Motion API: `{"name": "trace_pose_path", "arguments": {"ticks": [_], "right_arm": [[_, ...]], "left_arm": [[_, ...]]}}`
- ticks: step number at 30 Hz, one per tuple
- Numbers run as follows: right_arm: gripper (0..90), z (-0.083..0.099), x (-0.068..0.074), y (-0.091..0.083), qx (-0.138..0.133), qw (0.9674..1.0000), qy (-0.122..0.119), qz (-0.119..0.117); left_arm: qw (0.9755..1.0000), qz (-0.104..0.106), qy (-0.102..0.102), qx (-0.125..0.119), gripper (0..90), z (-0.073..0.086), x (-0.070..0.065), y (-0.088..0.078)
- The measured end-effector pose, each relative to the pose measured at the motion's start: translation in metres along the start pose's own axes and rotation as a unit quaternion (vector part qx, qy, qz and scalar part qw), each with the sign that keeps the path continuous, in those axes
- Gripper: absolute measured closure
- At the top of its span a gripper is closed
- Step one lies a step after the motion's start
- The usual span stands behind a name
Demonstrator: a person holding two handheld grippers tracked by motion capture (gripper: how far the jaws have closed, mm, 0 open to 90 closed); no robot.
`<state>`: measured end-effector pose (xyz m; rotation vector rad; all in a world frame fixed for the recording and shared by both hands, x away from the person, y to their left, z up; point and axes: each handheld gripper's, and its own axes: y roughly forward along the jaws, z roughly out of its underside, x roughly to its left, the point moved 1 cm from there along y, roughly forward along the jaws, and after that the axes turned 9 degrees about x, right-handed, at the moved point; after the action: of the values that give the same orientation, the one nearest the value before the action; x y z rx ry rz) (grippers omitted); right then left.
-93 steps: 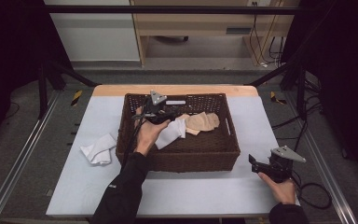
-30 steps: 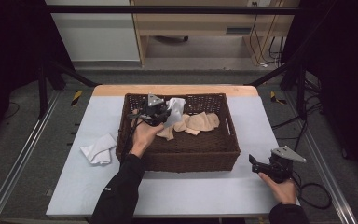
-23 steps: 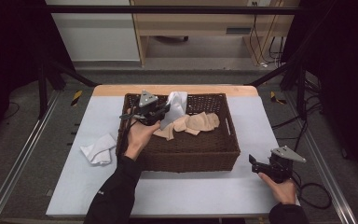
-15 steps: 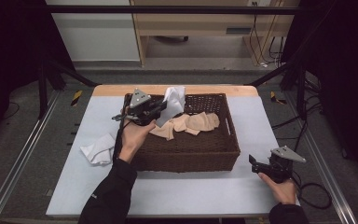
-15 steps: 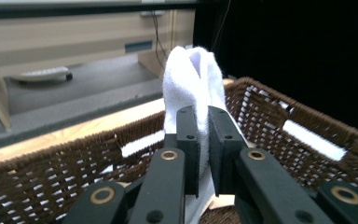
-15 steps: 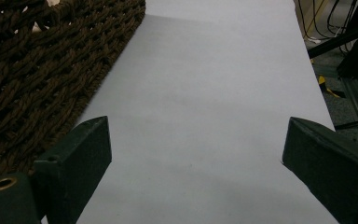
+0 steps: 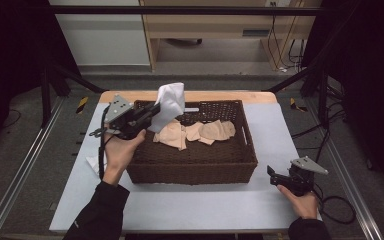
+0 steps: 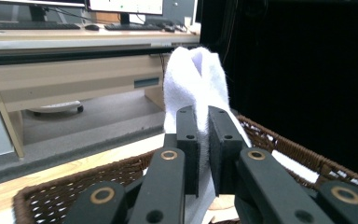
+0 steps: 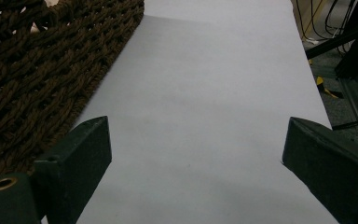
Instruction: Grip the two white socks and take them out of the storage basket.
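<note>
A white sock [image 7: 169, 104] hangs lifted above the far left corner of the dark wicker basket [image 7: 195, 166]. My left gripper [image 7: 153, 110] is shut on it; in the left gripper view the white sock [image 8: 195, 81] stands up between the two closed jaws of that gripper [image 8: 203, 127]. Beige socks [image 7: 196, 133] lie inside the basket. My right gripper [image 7: 271, 173] rests on the table at the basket's near right corner, jaws wide open with nothing between them, as the right gripper view shows at the right gripper [image 9: 193, 140].
Another white sock [image 7: 95, 162] lies on the white table [image 7: 190, 205] left of the basket, partly behind my left forearm. The basket wall [image 9: 37, 70] runs along the left of the right gripper view. Cables trail off the table's right edge.
My left gripper has lifted the white sock out of the basket and carried it up and to the left, over the far left rim. The right gripper has stayed put.
</note>
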<state>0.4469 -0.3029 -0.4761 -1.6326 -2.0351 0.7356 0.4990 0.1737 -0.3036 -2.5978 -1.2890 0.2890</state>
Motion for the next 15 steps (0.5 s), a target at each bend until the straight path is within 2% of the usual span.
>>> {"name": "trace_pose_path", "arguments": {"ticks": [3,4,5,6,9,12,13,15], "right_arm": [[8.3,0.000,0.000,0.000,0.001,1.0000,0.000,0.001],[8.3,0.000,0.000,0.000,0.001,1.0000,0.000,0.001],[8.3,0.000,0.000,0.001,0.002,1.0000,-0.001,0.001],[8.3,0.000,0.000,0.001,0.002,1.0000,-0.001,0.001],[8.3,0.000,0.000,0.001,0.002,1.0000,-0.001,0.002],[8.4,0.000,0.000,0.001,0.003,1.0000,-0.002,0.003],[8.4,0.000,0.000,0.001,0.003,1.0000,-0.002,0.003],[8.4,0.001,0.001,0.001,0.005,1.0000,-0.003,0.005]], "left_arm": [[0.9999,-0.005,-0.008,-0.008,83.4,0.003,0.007,-0.014],[0.9999,-0.005,-0.008,-0.008,83.4,0.003,0.007,-0.014],[0.9997,-0.008,-0.015,-0.016,83.3,0.005,0.012,-0.024],[0.9997,-0.008,-0.015,-0.016,83.3,0.005,0.012,-0.024],[0.9993,-0.016,-0.022,-0.025,83.3,0.007,0.020,-0.040],[0.9986,-0.031,-0.028,-0.032,83.4,0.014,0.030,-0.057],[0.9986,-0.031,-0.028,-0.032,83.3,0.014,0.030,-0.057],[0.9979,-0.047,-0.031,-0.033,83.4,0.021,0.039,-0.070]]}}
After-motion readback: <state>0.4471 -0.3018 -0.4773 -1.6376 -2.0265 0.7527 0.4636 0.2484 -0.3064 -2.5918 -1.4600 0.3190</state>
